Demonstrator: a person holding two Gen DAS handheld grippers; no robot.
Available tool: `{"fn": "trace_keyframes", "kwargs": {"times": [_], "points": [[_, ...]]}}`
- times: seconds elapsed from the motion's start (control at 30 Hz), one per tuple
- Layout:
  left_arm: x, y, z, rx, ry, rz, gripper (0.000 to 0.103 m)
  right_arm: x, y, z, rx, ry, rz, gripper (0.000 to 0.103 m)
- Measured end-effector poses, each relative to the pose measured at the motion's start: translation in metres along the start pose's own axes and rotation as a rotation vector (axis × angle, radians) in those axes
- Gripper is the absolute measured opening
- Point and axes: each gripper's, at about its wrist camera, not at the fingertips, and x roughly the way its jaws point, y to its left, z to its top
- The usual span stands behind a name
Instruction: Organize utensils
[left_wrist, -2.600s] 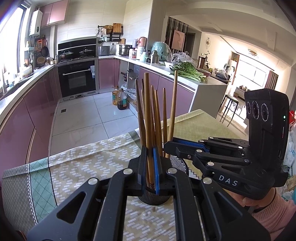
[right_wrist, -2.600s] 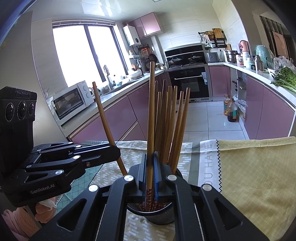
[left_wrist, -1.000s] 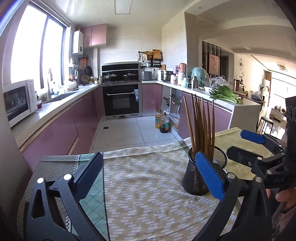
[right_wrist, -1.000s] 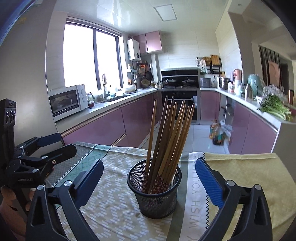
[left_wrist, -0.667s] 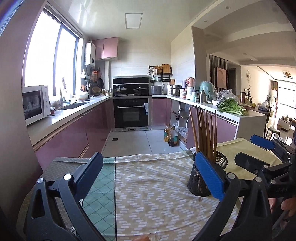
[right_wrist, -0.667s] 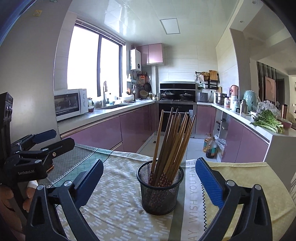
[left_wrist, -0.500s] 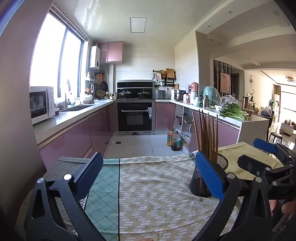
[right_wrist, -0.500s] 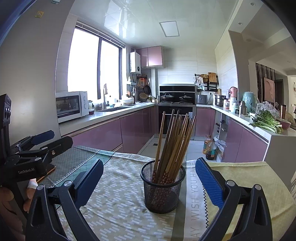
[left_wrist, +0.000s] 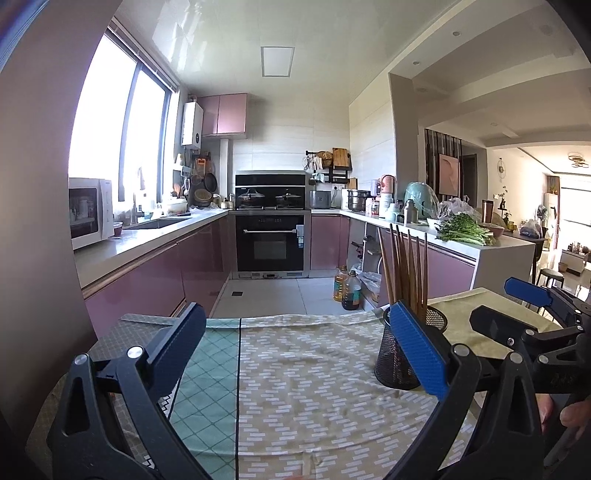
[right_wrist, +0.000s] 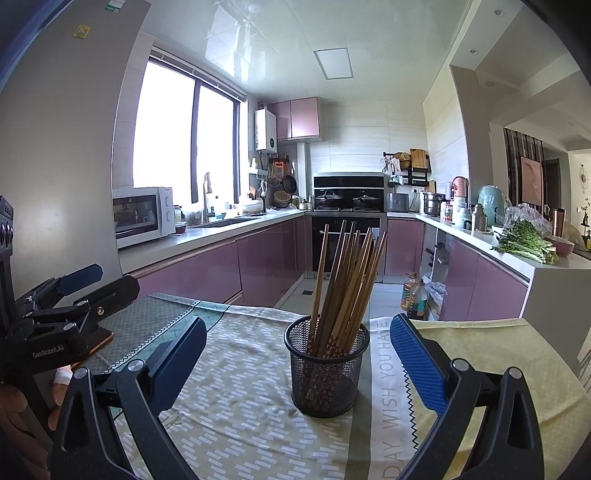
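Both grippers have let go of the wooden chopsticks (right_wrist: 345, 284) and drawn back; the left gripper (left_wrist: 297, 349) and right gripper (right_wrist: 299, 356) gape wide, empty. Every stick stands in the mesh holder (right_wrist: 327, 373) on the tablecloth (right_wrist: 236, 417), suggesting sorting is finished.

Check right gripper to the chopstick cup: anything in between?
Nothing visible. The right gripper is open, and the mesh cup of chopsticks stands straight ahead between its fingers' lines, with only bare tablecloth before it. The left gripper sits off to the side, also open.
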Motion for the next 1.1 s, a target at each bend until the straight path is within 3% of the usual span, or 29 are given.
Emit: {"fn": "trace_keyframes", "kwargs": {"times": [1.1], "points": [[-0.0090,-0.0062,-0.0007,0.011,-0.021,0.028,0.098,-0.0077,0.0010,-0.0013,0.006,-0.028,-0.015,0.096]]}}
